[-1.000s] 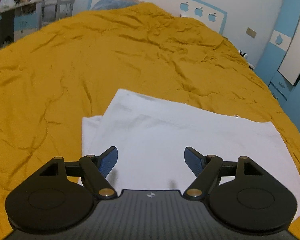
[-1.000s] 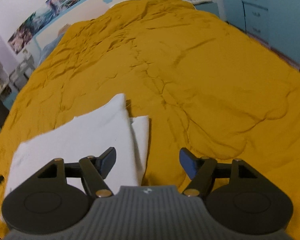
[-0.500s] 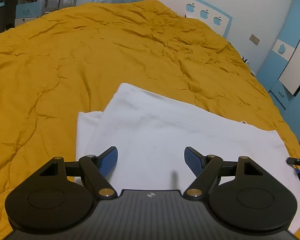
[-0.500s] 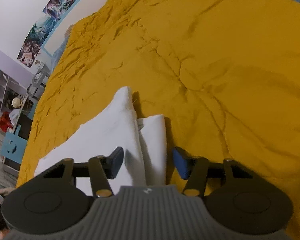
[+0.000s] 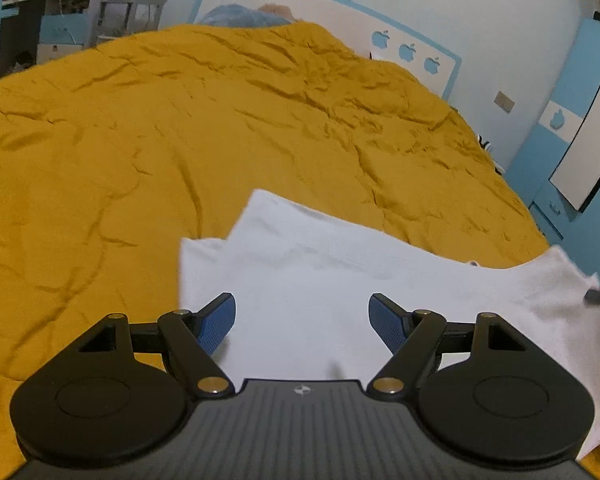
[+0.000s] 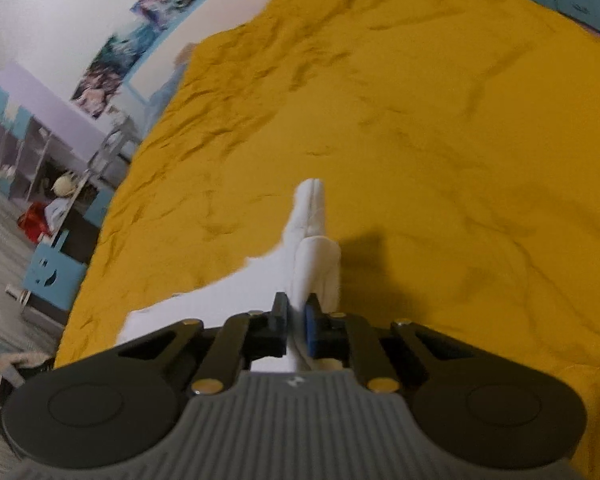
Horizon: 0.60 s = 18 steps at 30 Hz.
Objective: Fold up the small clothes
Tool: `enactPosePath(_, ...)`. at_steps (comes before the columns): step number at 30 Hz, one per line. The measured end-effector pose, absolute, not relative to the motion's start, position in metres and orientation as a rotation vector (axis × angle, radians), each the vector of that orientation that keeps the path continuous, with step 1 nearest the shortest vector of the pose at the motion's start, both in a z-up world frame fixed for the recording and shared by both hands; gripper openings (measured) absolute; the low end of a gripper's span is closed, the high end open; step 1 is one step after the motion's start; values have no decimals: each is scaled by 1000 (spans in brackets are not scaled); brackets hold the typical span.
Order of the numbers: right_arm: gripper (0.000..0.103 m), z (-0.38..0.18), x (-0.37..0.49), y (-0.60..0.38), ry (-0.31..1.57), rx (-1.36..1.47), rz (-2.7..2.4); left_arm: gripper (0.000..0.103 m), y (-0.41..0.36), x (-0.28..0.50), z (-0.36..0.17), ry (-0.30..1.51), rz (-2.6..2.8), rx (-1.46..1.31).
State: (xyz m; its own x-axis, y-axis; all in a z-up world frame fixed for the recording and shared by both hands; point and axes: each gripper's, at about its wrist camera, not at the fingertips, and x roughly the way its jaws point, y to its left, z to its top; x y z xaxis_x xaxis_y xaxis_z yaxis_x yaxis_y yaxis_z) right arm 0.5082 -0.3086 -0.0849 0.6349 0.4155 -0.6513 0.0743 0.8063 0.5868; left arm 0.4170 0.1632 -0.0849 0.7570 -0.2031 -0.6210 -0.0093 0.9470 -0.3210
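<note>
white garment (image 5: pixel 340 280) lies on the yellow quilt (image 5: pixel 180 140), near edge of the bed, already partly folded: top layer doubled over a lower layer that sticks out at its left side in the left wrist view. Looks like a small tee or similar, can't tell the exact type

right gripper (image 6: pixel 296 322): pressed together on the garment's right edge, cloth pinched between the pads, with a bunched fold running away from the jaws. In the left wrist view that corner is raised off the quilt at far right, with a dark bit of the right tool just visible beside it

left gripper (image 5: pixel 302 320): spread wide, holding nothing, hovering over the near middle of the garment. Can't tell if it touches the cloth

progress, my read: first fold(s) done, now mid-way through another one, with the right side gripped ready to carry across. Left to do: bring that edge over, lay it flat, release, maybe one more fold plus smoothing. Not finished, since the lower layer is offset and the edges don't line up

risk: a one-sided pinch may drag the whole stack across the quilt instead of folding it; the left tool probably needs to pin the middle
</note>
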Motion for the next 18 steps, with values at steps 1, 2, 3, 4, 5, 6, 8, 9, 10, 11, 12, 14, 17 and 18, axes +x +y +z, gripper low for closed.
enactPosePath(1,3,-73,510,-296,866,628,233,89,166,415,-83,707,-102,-313)
enactPosePath(2,3,-62,512,-282,861,635,251,89,170,413,-81,706,-98,-312)
enactPosePath(3,3,-53,513,-269,859,640,262,89,174,411,-79,703,-94,-313)
enactPosePath(4,3,-43,517,-253,860,644,277,89,179,409,-77,698,-88,-317)
enactPosePath(5,3,-36,521,-237,862,650,291,89,184,407,-76,693,-84,-326)
enactPosePath(6,3,-29,524,-221,868,656,302,89,189,405,-74,686,-83,-336)
enactPosePath(8,3,-18,533,-185,879,651,318,89,199,403,-71,684,-75,-345)
enactPosePath(9,3,-15,536,-168,882,644,324,89,203,403,-71,691,-68,-339)
enactPosePath(10,3,-14,540,-149,888,647,331,89,206,404,-70,701,-60,-329)
enactPosePath(11,3,-14,544,-131,898,655,338,89,209,405,-70,711,-53,-317)
enactPosePath(12,3,-15,547,-115,909,660,342,89,212,406,-71,720,-49,-307)
enactPosePath(14,3,-19,553,-80,931,656,350,89,218,409,-72,739,-41,-296)
enactPosePath(17,3,-31,559,-32,957,653,354,88,227,412,-74,753,-35,-293)
enactPosePath(18,3,-36,561,-16,962,656,353,88,231,412,-75,756,-32,-304)
